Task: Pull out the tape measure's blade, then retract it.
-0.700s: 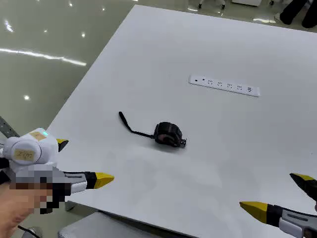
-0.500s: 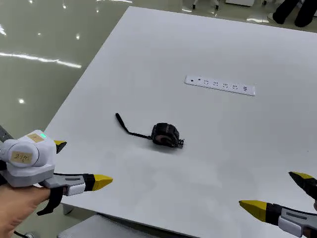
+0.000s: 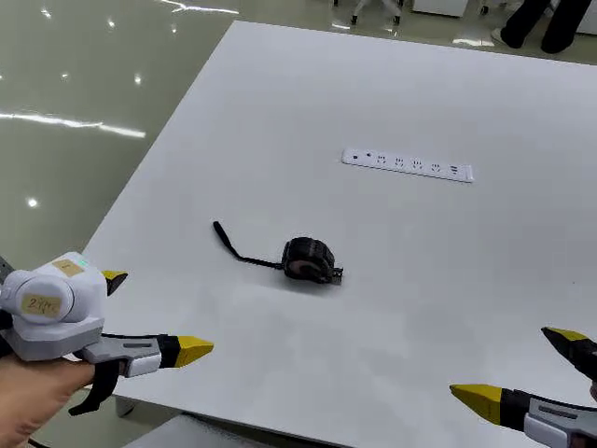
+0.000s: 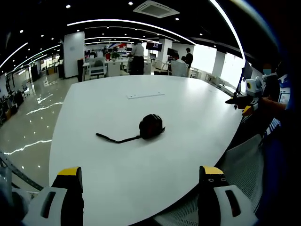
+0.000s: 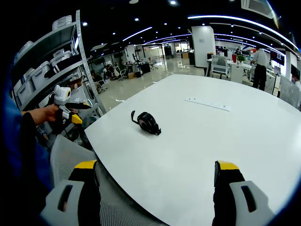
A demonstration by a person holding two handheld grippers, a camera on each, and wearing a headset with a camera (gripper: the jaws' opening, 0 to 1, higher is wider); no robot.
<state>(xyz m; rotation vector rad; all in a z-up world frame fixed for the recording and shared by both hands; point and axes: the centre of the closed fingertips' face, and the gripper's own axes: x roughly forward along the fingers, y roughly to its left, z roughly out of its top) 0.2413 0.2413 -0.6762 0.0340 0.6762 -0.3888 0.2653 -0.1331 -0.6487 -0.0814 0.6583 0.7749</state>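
Observation:
A black tape measure [image 3: 309, 259] lies on the white table [image 3: 401, 84], its wrist strap [image 3: 233, 245] trailing to the left and its blade wound in. It also lies mid-table in the left gripper view [image 4: 150, 126] and in the right gripper view [image 5: 147, 122]. My left gripper [image 3: 154, 313] hovers open at the table's near left corner, well short of the tape measure. My right gripper [image 3: 524, 366] hangs open at the near right edge, also far from it. Both sets of yellow-tipped jaws stand wide apart with nothing between them [image 4: 139, 175] [image 5: 155, 168].
A white power strip [image 3: 407, 165] lies flat on the table beyond the tape measure. The table's left edge drops to a shiny floor [image 3: 75, 103]. People and desks stand far behind in the gripper views; shelving [image 5: 56, 52] stands off to one side.
The head camera has shifted a little, so the whole scene slid. Both grippers stay open in about the same places, and the tape measure lies where it was.

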